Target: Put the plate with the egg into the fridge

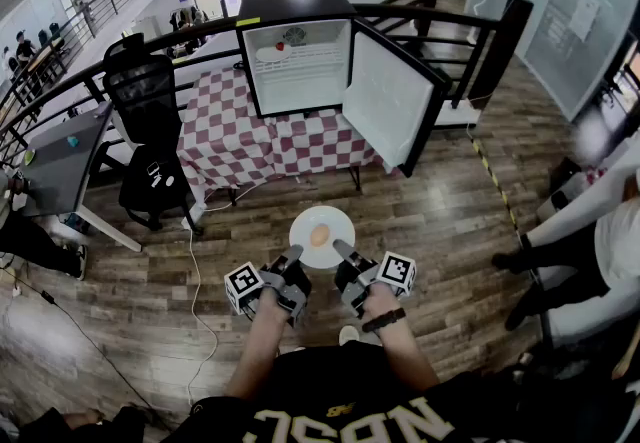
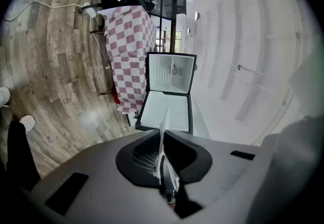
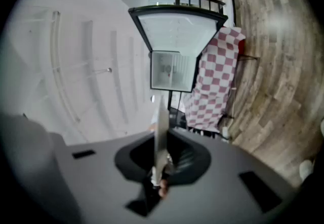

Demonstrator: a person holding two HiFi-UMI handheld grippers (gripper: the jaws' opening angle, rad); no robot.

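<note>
**A:** What are the grippers doing?

**B:** The left gripper (image 1: 293, 253) is pinching the near-left rim of the plate (image 1: 336, 218). In the left gripper view its jaws are pressing almost together on the thin white edge. The right gripper (image 1: 340, 247) is doing the same on the near-right rim, nearly closed on it.

**A:** So both are carrying it?

**B:** Yes. The plate is hanging level between them, out in front of the person, and the egg (image 1: 319, 235) is sitting near its middle.

**A:** What is lying under it?

**B:** The wooden floor (image 1: 440, 221). The plate is not touching anything but the two grippers.

**A:** And where is the fridge?

**B:** The fridge (image 1: 296, 6) is standing well apart from the plate, straight ahead on a tabletop that a red-and-white checked cloth (image 1: 250, 146) is covering. Its door (image 1: 388, 101) is hanging wide open to the right, and something white with a red spot is resting on the upper shelf (image 1: 300, 58).

**A:** Anything beside it?

**B:** A black chair (image 1: 148, 101) is standing to the left of the tabletop.
</note>
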